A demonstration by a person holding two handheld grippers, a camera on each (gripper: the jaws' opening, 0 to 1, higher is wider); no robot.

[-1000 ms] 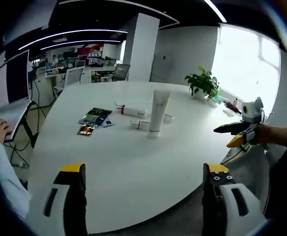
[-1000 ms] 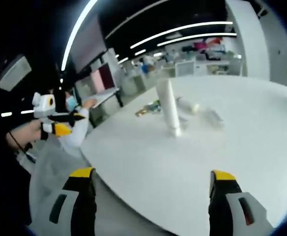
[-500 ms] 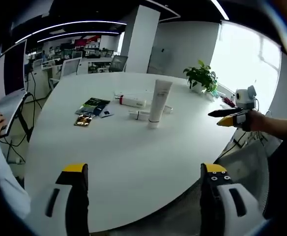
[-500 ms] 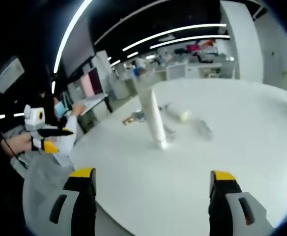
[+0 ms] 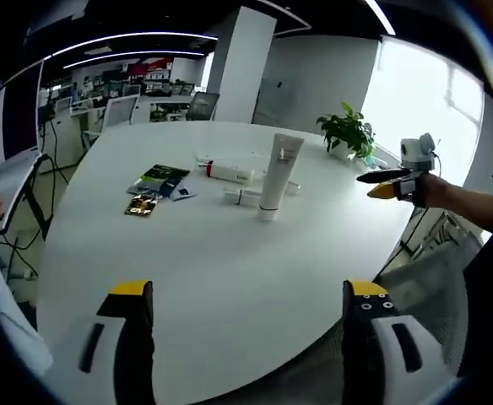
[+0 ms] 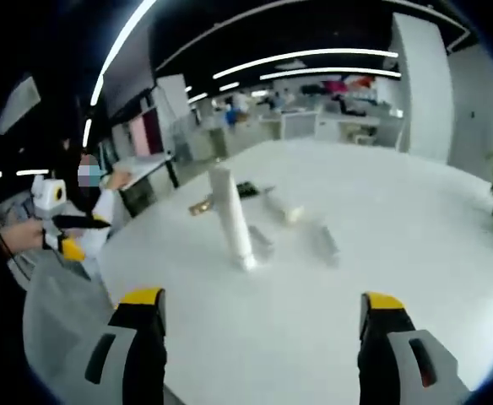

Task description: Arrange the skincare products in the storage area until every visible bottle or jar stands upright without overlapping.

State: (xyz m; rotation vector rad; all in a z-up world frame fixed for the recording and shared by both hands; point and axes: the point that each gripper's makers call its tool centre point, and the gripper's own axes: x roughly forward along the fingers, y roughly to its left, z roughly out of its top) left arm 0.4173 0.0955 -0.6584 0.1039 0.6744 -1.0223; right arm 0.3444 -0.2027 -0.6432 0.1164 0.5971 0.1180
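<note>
While one tall white tube [image 5: 277,175] already stands upright on its cap at upper centre of the left gripper view, several small products lie flat beside it: a white tube with red band [image 5: 228,173] to its upper left, long axis running left-right, and a short tube [image 5: 241,197] just left of the standing one's base. Another small item just behind its right side is too small to identify. Flat packets [image 5: 156,187] lie further left, near but apart from the tubes.

All of it sits on the white round table [image 5: 187,270], well ahead of both sets of jaws. Right gripper view puts the standing tube [image 6: 232,217] at centre-left, with lying pieces [image 6: 324,242] blurred to its right.

Left gripper [image 5: 246,354]: jaws wide apart, holding nothing, touching nothing, pointing toward the tube group from the near table edge. Right gripper [image 6: 263,359]: jaws likewise wide apart and empty; it also shows at right of the left gripper view [image 5: 388,183], off the table edge.

Judgement: neither is clearly nearer; the lying tubes need lifting upright next, grasped across their short width.
</note>
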